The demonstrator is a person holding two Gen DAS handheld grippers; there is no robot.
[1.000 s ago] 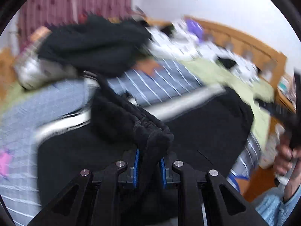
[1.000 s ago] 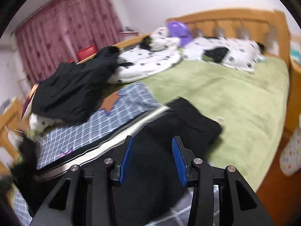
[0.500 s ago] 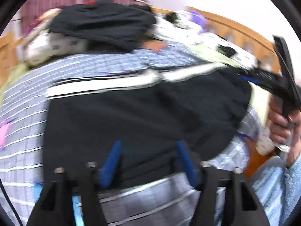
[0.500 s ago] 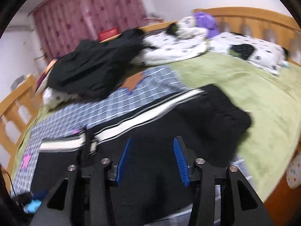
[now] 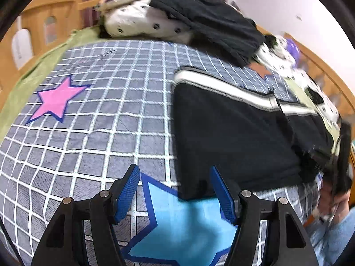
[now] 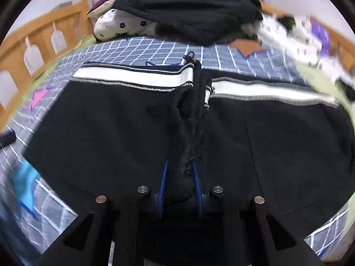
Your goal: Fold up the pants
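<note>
Black pants [image 5: 233, 133] with a white side stripe lie folded on a grey checked blanket [image 5: 99, 115]. My left gripper [image 5: 175, 190] is open and empty over the blanket, just left of the pants' near corner. In the right wrist view the pants [image 6: 106, 119] spread wide, and my right gripper [image 6: 179, 181] is shut on a bunched ridge of their black fabric near the front edge. The right gripper also shows in the left wrist view [image 5: 339, 155], held in a hand at the far right.
A heap of black clothing [image 6: 188, 6] over a spotted pillow [image 6: 119, 24] sits at the back of the bed. Wooden bed rails [image 6: 33, 51] run along the left. Spotted bedding [image 5: 286, 59] lies toward the headboard. The blanket carries a pink star [image 5: 55, 99] and a blue star [image 5: 182, 230].
My left gripper let go of the pants fabric, opened, and swung left over the blanket. My right gripper, open before, closed on a fold of the pants.
</note>
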